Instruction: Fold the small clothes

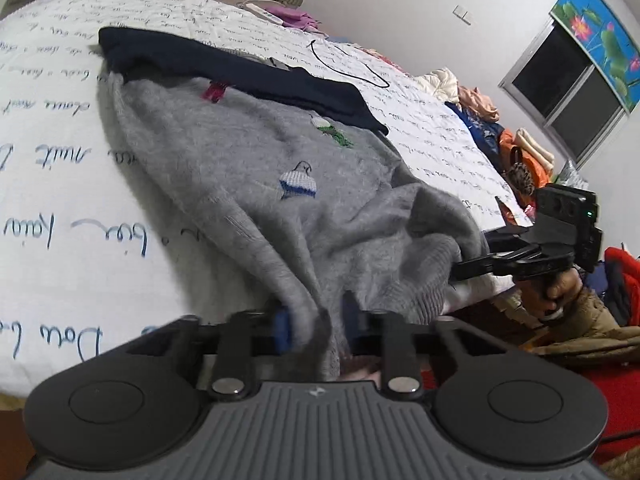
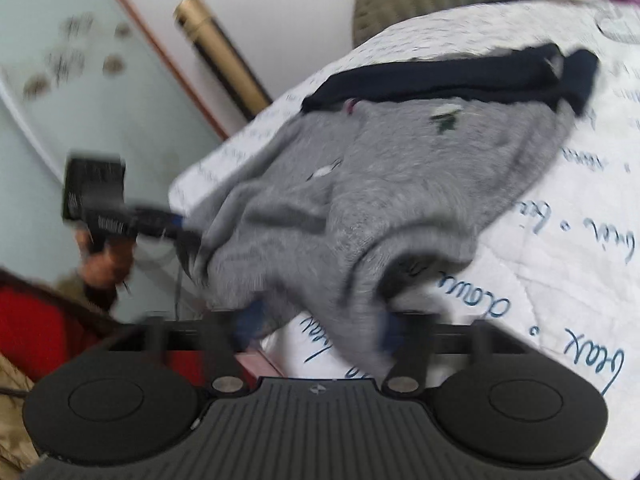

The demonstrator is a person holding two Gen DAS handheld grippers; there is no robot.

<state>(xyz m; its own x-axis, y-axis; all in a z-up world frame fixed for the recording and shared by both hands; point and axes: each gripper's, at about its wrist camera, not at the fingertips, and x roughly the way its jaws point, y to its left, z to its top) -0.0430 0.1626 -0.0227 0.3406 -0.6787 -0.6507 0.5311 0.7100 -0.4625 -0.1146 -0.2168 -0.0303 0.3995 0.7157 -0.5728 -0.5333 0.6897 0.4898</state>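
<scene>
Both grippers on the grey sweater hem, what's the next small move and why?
Probably carry the hem forward toward the dark navy band and lay it there. The left gripper and right gripper each pinch a near corner of the fuzzy grey knitted sweater, lifted and bunched off the white script-printed bedsheet, while its far end lies flat, so the fold looks half done.

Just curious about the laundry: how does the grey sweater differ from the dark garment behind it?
The grey sweater is fuzzy with small embroidered motifs; the dark navy garment looks plain. The sweater is rumpled and lifted at its near edge; the navy one lies flat, folded. Both rest on the white script-printed bedcover.
</scene>
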